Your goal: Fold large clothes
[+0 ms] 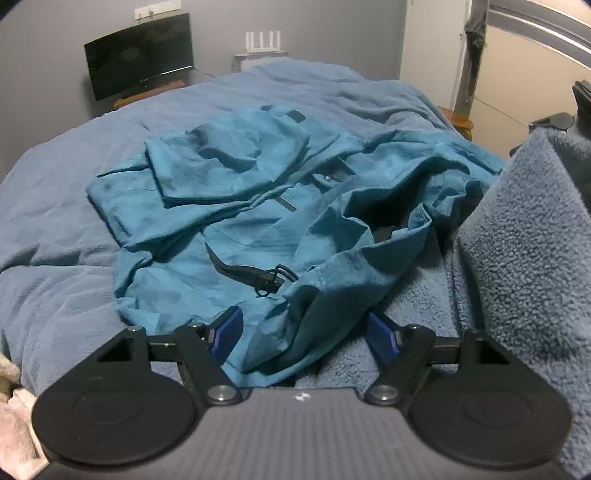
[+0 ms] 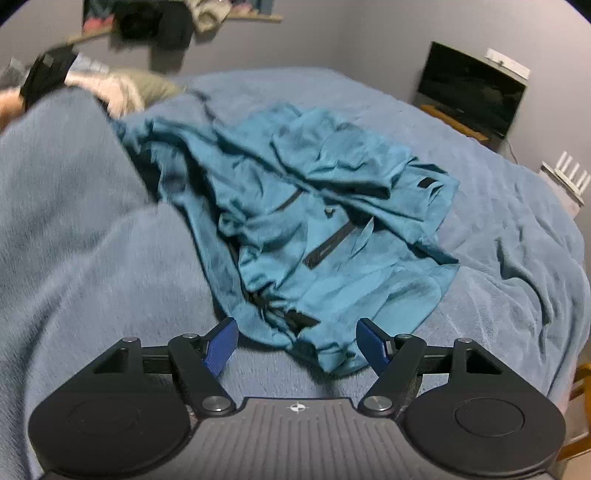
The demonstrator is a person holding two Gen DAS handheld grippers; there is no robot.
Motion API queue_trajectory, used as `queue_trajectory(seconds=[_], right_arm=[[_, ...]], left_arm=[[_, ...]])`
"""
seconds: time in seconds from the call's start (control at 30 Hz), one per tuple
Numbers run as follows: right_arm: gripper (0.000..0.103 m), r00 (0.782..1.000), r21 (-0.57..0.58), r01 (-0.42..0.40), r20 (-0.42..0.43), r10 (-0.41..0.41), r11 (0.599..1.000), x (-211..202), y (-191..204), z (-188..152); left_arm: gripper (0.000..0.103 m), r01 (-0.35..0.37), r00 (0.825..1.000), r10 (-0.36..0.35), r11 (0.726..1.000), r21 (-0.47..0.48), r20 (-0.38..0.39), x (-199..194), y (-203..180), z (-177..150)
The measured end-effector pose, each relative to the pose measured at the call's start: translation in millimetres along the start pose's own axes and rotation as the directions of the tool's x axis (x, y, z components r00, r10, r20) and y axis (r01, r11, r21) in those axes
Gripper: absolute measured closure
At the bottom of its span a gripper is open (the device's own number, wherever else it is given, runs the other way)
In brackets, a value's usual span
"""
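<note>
From the left wrist camera, the crumpled teal fabric jacket with black zips and straps lies spread on the blue-grey fleece blanket that covers the bed, one sleeve folded across its upper part and its near hem running down between the two blue pads of the left gripper. The jaws stand spread, with cloth lying in the gap; the left pad sits against the hem, but the pads do not press the fabric together. This view alone shows a person's thick blue fleece sleeve rising at the right edge, with part of the other black gripper beyond it, a white router with upright antennas behind the bed, and a dark curved monitor against the grey wall. The left gripper points steeply down at the bed. From the right wrist camera, the same jacket lies mid-bed, its lower corner reaching down between the blue pads of the right gripper, whose jaws are likewise spread and clamp nothing. Only here appear a wall shelf with heaped clothes at the top and a blurred pile of pale garments at the far left. This gripper also tilts steeply down.
</note>
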State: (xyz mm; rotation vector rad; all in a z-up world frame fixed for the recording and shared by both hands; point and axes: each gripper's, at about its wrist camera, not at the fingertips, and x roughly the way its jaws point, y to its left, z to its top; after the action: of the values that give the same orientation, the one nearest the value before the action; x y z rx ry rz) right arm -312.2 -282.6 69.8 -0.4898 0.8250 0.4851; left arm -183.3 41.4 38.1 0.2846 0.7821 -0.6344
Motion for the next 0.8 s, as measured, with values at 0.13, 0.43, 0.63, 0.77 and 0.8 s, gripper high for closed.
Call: queue_trajectory(seconds=[0.13, 0.43, 0.63, 0.77, 0.8], right_arm=[[0.030, 0.998, -0.115, 0.038, -0.048, -0.044, 0.993, 16.9, 10.3, -2.2], [0.028, 0.997, -0.197, 0.079, 0.009, -0.079, 0.977, 44.5, 1.9, 2.4], [0.026, 0.993, -0.282, 0.113, 0.068, -0.098, 0.953, 46.9, 3.6, 1.7], [0.038, 0.993, -0.308, 0.108, 0.081, -0.087, 0.945, 53.1, 2.2, 2.6], [0.051, 0.992, -0.300, 0.114, 0.082, -0.094, 0.947, 54.3, -0.1, 4.1]], left_arm=[[0.030, -0.010, 1.000, 0.010, 1.000, 0.022, 0.010, 9.7, -2.6, 4.6], [0.044, 0.014, 0.999, -0.013, 1.000, -0.026, 0.032, 30.8, 2.5, 13.8], [0.054, 0.042, 0.998, -0.040, 0.997, -0.066, 0.040, 35.2, 9.5, 13.1], [0.067, 0.027, 0.998, -0.022, 0.996, -0.081, 0.061, 35.9, 11.6, 14.9], [0.068, 0.021, 0.997, -0.014, 0.995, -0.093, 0.073, 34.5, 12.7, 16.6]])
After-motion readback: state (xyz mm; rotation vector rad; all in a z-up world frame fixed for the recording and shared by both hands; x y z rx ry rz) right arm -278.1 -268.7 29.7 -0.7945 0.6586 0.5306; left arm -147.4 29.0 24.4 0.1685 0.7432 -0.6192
